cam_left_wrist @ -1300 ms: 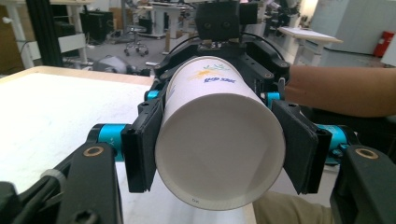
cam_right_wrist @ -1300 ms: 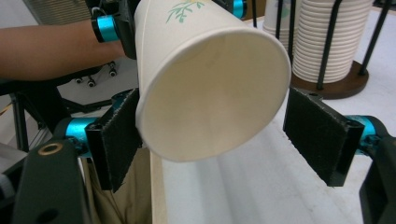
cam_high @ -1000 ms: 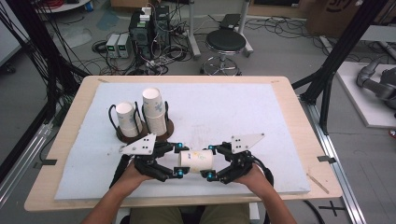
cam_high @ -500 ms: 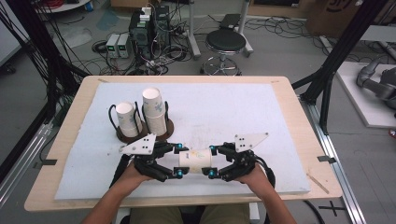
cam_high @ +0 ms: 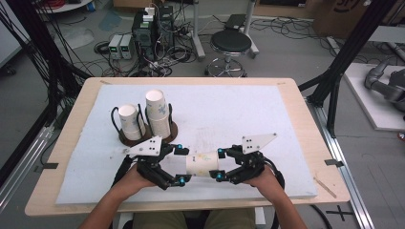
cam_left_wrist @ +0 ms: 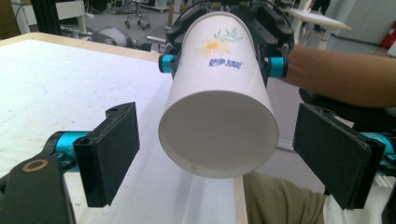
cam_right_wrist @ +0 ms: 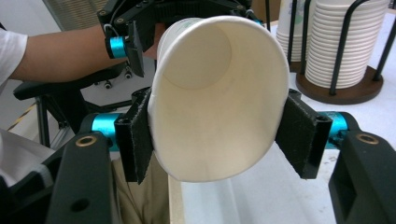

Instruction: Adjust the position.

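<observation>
Right gripper view — right tongs [cam_right_wrist: 219, 135] squeeze cup [cam_right_wrist: 219, 93] rim.

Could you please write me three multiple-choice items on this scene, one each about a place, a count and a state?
1. Where is the paper cup?
A. between the two grippers
B. in the holder
C. on the floor

2. How many cup stacks stand in the wooden holder?
A. one
B. two
C. four

3. How does the left gripper stand?
A. shut on the cup
B. open around the cup's base
C. lying on the table

Answers: 1 A, it lies sideways between them. 2 B, two stacks show. 3 B, gaps show beside both pads; the right gripper squeezes the rim.
</observation>
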`<state>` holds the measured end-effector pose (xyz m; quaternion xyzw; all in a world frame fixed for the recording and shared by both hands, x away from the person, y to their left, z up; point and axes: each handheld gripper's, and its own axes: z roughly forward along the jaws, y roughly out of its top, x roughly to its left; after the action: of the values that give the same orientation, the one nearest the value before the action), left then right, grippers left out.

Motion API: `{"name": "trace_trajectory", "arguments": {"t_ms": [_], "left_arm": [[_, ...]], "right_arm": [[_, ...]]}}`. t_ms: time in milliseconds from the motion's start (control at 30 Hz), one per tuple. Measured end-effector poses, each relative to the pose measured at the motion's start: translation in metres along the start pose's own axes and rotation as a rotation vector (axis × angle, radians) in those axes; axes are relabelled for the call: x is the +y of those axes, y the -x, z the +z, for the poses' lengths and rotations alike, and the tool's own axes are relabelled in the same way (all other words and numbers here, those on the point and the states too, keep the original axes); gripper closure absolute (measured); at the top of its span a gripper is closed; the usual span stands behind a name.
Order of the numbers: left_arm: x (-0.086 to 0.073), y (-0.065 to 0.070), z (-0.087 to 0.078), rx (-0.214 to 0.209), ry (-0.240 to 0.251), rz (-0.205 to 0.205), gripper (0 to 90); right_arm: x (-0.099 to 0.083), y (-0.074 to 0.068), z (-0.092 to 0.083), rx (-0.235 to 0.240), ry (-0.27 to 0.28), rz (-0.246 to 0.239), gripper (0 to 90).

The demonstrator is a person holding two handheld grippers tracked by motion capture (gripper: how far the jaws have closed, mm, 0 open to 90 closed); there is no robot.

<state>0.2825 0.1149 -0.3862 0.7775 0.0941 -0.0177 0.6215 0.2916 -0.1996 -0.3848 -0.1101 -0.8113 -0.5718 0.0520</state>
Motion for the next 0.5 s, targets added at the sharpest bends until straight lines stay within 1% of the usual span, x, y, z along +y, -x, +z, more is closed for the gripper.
{"name": "trace_trajectory", "arguments": {"t_ms": [33,67,100,133,167,200,233,267,333,367,400,433,500], "left_arm": [[0.000,0.000,0.000,0.000,0.000,0.000,14.8],[0.002,0.001,-0.001,0.010,-0.005,0.009,14.8],[0.002,0.001,-0.001,0.010,-0.005,0.009,14.8],[0.004,0.001,-0.002,0.027,-0.022,0.020,14.8],[0.004,0.001,-0.002,0.027,-0.022,0.020,14.8],[0.007,0.002,-0.002,0.040,-0.051,0.029,14.8],[0.007,0.002,-0.002,0.040,-0.051,0.029,14.8],[0.008,0.002,-0.002,0.045,-0.067,0.037,14.8],[0.011,0.002,-0.002,0.052,-0.083,0.044,15.0],[0.012,0.002,-0.002,0.059,-0.095,0.052,15.0],[0.014,0.003,-0.002,0.065,-0.102,0.054,15.1],[0.016,0.002,-0.001,0.073,-0.121,0.063,15.1],[0.018,0.002,0.000,0.078,-0.141,0.070,15.1]], "right_arm": [[0.000,0.000,0.000,0.000,0.000,0.000,35.7],[0.002,0.000,-0.002,-0.012,-0.016,-0.001,35.7],[0.002,0.000,-0.002,-0.012,-0.016,-0.001,35.7],[0.004,-0.001,-0.003,-0.025,-0.044,-0.013,35.6],[0.005,-0.001,-0.003,-0.030,-0.055,-0.012,35.5],[0.005,-0.001,-0.003,-0.035,-0.071,-0.012,35.4],[0.005,-0.001,-0.003,-0.035,-0.071,-0.012,35.4],[0.006,-0.001,-0.003,-0.046,-0.086,-0.016,35.3],[0.010,-0.002,-0.003,-0.069,-0.137,-0.023,35.0],[0.010,-0.002,-0.003,-0.069,-0.137,-0.023,35.0],[0.014,-0.002,-0.004,-0.084,-0.166,-0.035,34.9],[0.015,-0.002,-0.004,-0.089,-0.178,-0.039,34.9],[0.020,-0.003,-0.005,-0.107,-0.207,-0.049,34.9]]}}
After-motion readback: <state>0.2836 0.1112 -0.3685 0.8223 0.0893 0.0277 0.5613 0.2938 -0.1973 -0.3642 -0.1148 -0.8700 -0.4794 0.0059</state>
